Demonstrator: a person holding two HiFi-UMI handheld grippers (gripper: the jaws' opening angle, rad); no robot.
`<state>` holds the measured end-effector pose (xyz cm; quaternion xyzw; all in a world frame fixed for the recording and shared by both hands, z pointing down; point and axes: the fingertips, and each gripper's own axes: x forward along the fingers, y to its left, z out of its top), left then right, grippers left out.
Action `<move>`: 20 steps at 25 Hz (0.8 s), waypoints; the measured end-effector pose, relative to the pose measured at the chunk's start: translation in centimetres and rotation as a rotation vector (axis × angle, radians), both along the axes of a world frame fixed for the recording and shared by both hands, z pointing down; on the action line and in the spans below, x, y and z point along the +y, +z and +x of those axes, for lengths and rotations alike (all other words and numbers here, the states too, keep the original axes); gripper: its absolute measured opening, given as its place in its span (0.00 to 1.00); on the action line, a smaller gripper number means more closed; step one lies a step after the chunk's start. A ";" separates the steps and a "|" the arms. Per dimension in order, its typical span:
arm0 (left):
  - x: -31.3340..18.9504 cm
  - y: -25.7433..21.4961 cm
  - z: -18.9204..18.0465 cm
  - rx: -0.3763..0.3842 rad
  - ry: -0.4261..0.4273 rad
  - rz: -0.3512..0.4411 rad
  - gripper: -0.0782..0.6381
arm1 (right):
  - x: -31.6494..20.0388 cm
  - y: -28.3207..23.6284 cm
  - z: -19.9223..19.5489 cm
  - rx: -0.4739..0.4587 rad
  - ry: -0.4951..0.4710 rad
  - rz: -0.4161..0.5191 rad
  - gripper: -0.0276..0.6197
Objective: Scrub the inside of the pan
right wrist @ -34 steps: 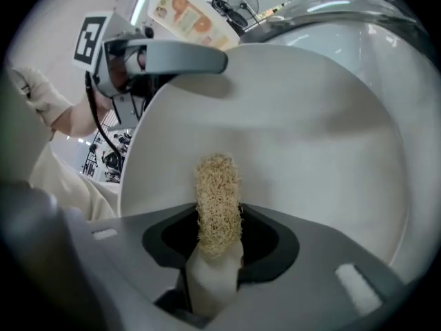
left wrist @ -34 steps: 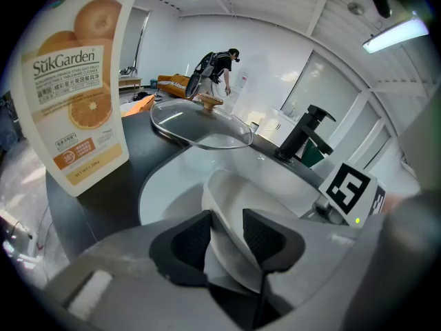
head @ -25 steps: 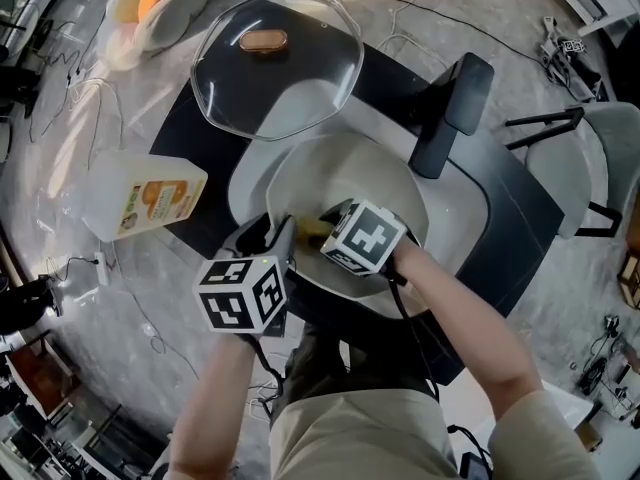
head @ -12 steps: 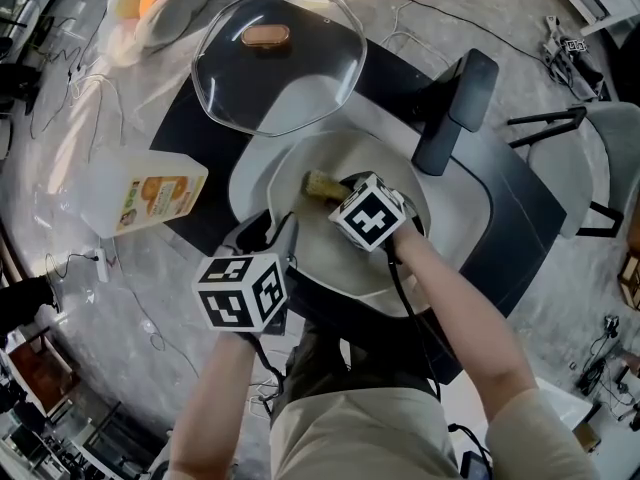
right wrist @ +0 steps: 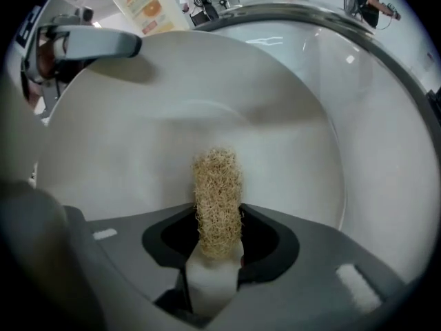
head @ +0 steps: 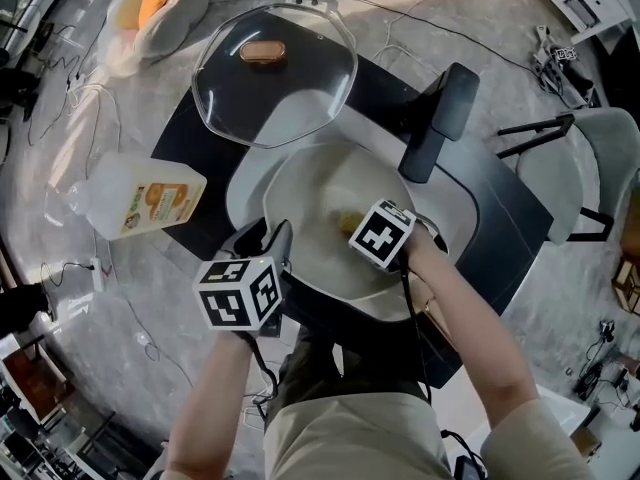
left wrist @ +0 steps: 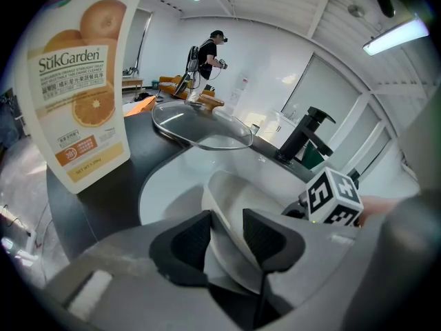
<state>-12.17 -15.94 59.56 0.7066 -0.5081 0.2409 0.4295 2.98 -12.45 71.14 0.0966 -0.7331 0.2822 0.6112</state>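
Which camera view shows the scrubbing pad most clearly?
The right gripper view: the scrubbing pad stands upright between the right tongs, its fibres sharp against the pan. The head view shows only a yellowish bit beside the marker cube. The left gripper view does not show it.

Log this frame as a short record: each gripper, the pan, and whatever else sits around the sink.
left gripper: jaws shut on the near rim of the pan
right gripper: jaws shut on scrubber, inside the pan
pan: tilted in sink, uncovered
lid: lies beyond the sink, knob up
bottle: on its side, left of the sink
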 end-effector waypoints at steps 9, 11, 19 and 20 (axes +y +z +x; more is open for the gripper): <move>0.0 0.0 0.1 0.003 -0.004 -0.012 0.33 | 7.0 -4.8 -4.4 -0.204 -0.068 -0.315 0.29; 0.0 0.0 0.2 0.009 -0.009 -0.013 0.33 | 6.9 -5.9 -6.4 -0.260 -0.056 -0.301 0.29; 0.3 -2.5 -0.3 0.047 0.007 0.040 0.33 | 3.7 -11.8 -9.7 -0.483 0.105 -0.174 0.29; 0.4 -3.2 -0.7 0.058 -0.009 0.050 0.33 | 3.2 -12.5 -9.9 -0.509 0.143 -0.146 0.29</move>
